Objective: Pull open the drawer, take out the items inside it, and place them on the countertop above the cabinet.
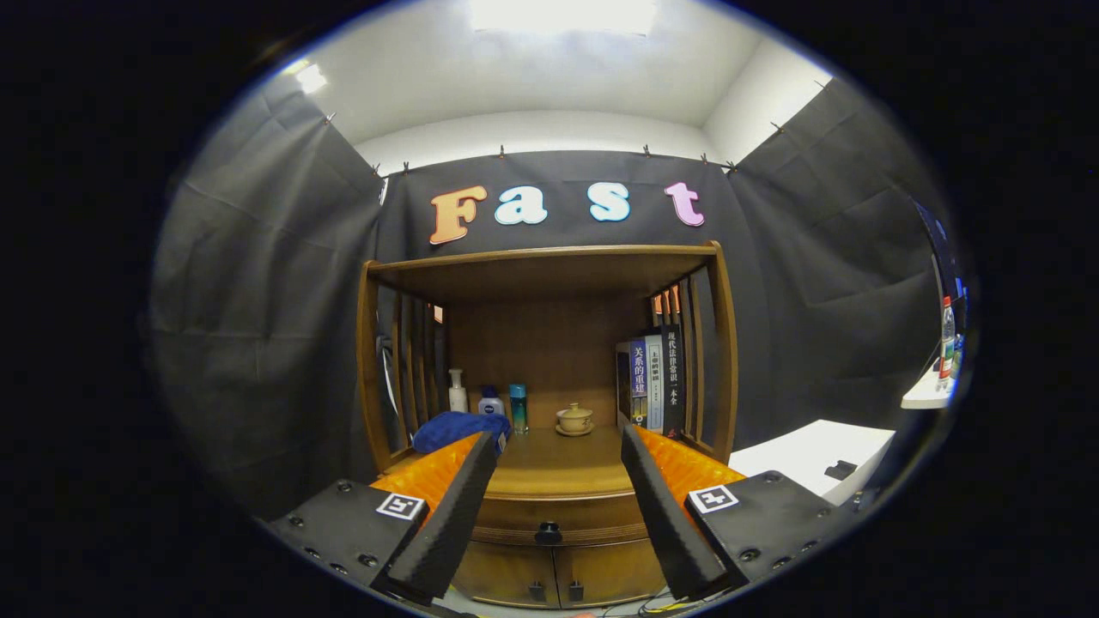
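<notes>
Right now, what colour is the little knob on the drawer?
Black. The knob sits on the closed brown wooden drawer, between the open claw's fingers, clearest in the gripper view.

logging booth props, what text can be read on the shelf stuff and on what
"关系的重建": blue book spine.
"现代法律常识一本全": dark book spine.
Bottles: print too small to read.
Tongs, open, with the drawer knob seen between them: square markers, no words.
</notes>
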Tool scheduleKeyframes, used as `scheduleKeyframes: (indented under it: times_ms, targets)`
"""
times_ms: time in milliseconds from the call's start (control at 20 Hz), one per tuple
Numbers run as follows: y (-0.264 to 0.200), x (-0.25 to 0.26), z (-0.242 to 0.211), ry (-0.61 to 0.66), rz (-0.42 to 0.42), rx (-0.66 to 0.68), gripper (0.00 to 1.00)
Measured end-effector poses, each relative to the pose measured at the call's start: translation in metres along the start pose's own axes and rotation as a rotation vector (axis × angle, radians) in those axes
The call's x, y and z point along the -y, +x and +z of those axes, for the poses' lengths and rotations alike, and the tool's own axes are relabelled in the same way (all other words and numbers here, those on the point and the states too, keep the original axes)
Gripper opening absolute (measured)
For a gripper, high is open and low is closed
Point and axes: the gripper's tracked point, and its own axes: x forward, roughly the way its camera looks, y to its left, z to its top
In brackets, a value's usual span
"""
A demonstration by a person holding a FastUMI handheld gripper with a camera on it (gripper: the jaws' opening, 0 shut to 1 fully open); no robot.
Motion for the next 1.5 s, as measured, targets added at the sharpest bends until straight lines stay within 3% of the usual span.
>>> scheduleKeyframes:
  times_ms: [400,650,1250,1500]
  targets:
    - [0.052,-0.02,-0.063,0.016,0.034,-0.044,0.96]
    - [0.088,-0.015,-0.11,0.037,0.01,-0.047,0.96]
    - [0.117,-0.037,-0.236,-0.024,0.059,-0.196,0.96]
    - [0.131,-0.022,-0.263,-0.028,0.013,-0.226,0.96]
